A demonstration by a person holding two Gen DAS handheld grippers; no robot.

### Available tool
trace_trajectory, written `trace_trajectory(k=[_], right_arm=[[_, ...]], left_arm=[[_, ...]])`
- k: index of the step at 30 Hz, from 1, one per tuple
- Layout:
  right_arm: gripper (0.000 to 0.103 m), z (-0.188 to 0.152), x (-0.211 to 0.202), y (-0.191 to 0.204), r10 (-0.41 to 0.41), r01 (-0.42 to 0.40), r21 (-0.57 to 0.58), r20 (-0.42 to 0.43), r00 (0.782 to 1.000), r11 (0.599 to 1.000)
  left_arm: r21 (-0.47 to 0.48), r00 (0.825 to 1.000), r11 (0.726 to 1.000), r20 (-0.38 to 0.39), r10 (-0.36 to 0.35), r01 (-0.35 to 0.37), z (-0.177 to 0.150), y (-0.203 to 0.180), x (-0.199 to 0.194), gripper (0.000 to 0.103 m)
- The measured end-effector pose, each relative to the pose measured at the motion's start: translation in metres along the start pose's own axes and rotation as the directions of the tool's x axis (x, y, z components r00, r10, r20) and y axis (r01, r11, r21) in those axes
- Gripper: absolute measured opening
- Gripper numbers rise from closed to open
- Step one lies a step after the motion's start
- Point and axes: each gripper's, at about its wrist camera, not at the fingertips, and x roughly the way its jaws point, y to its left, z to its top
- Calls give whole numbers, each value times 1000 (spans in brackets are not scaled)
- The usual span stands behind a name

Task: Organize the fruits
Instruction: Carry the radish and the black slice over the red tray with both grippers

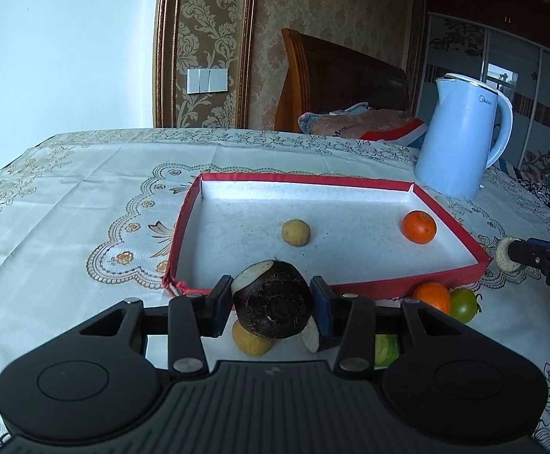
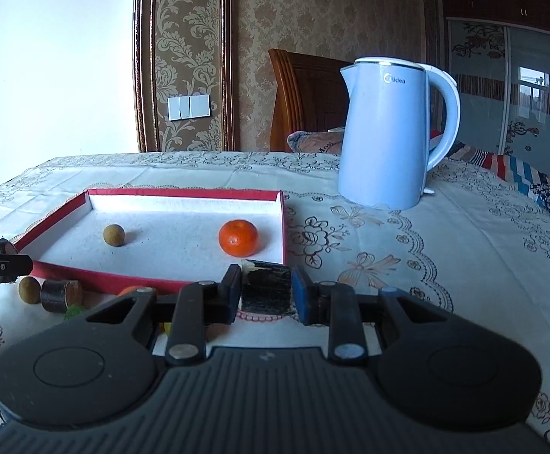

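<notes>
Left wrist: left gripper fingers clamp a dark sugarcane chunk; red tray just ahead, so lift over the rim.
Right wrist: right gripper pinches, probably, another dark piece; tray corner just beyond.

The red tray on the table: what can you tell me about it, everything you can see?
The red tray is a shallow rectangular box, seemingly cardboard, with low red walls and a white, slightly speckled floor. It lies flat on the patterned tablecloth, left of a pale blue kettle. Inside rest a tangerine and a small tan round fruit, well apart. More fruit lies on the cloth just outside its near wall.
</notes>
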Motion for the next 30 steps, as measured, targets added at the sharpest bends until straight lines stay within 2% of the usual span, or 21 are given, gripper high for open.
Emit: trace_trajectory(k=[9, 16, 25, 30], right_arm=[[27, 18, 35, 18, 23, -24, -15, -17, 1000, 1000], [27, 24, 66, 34, 58, -59, -21, -66, 996, 998], [27, 26, 95, 34, 66, -64, 21, -113, 991, 998], [27, 30, 99, 37, 63, -62, 13, -99, 993, 998]], left_arm=[[5, 999, 1000, -21, -24, 24, 24, -21, 37, 43], [23, 997, 999, -64, -30, 31, 31, -36, 65, 43], [-21, 994, 999, -107, -31, 29, 30, -30, 85, 43], [-30, 993, 1000, -116, -12, 8, 32, -29, 93, 43]])
